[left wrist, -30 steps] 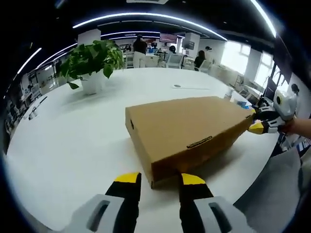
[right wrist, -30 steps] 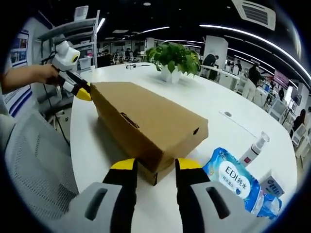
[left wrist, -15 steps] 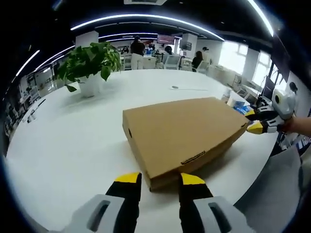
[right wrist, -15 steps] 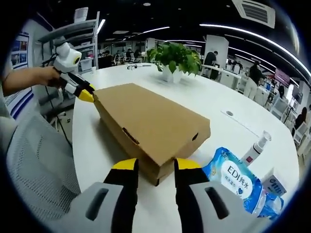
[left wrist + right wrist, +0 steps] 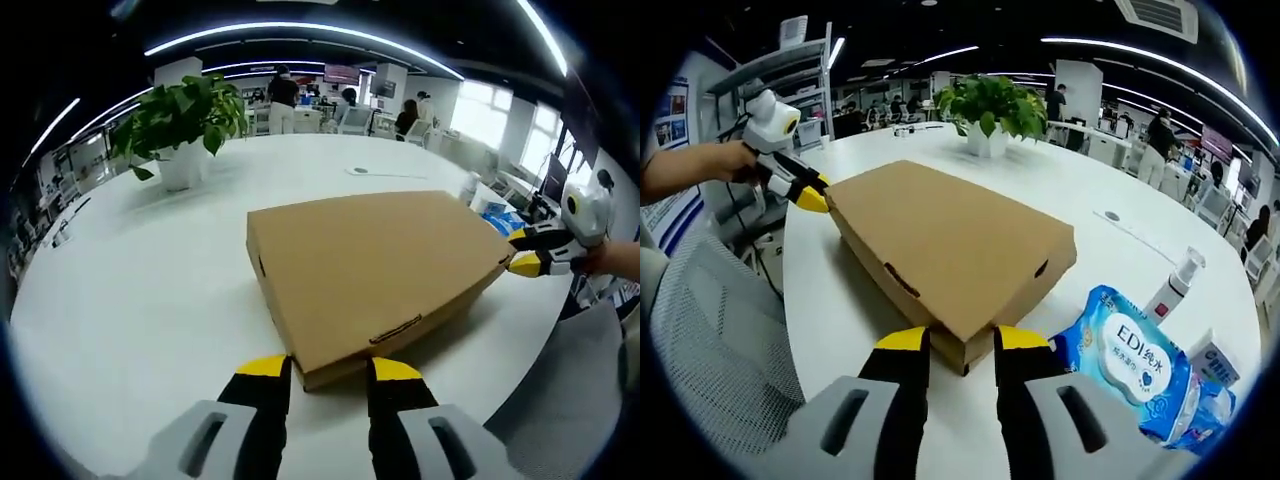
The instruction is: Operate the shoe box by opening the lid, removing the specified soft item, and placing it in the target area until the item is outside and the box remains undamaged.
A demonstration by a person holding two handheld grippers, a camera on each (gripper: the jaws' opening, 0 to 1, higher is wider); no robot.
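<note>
A flat brown cardboard shoe box (image 5: pixel 380 260) lies closed on the white round table (image 5: pixel 130 290). My left gripper (image 5: pixel 328 368) has the box's near corner between its yellow-tipped jaws, which press on both sides of it. The right gripper (image 5: pixel 522 250), held by a hand, grips the opposite corner at the far right. In the right gripper view the box (image 5: pixel 950 240) runs away from me, and my right gripper (image 5: pixel 962 338) clamps its near corner. At the far corner sits the left gripper (image 5: pixel 808 192). The soft item is hidden inside.
A blue wet-wipes pack (image 5: pixel 1130 360), a white spray bottle (image 5: pixel 1170 285) and a small carton (image 5: pixel 1212 358) lie right of the box. A potted plant (image 5: pixel 180 120) stands far back on the table. A grey mesh chair (image 5: pixel 710 340) is beside the table edge.
Both views have risen and tilted, so more of the box top shows. The box's front edge looks thinner. The right jaws have drawn slightly closer on the corner.
</note>
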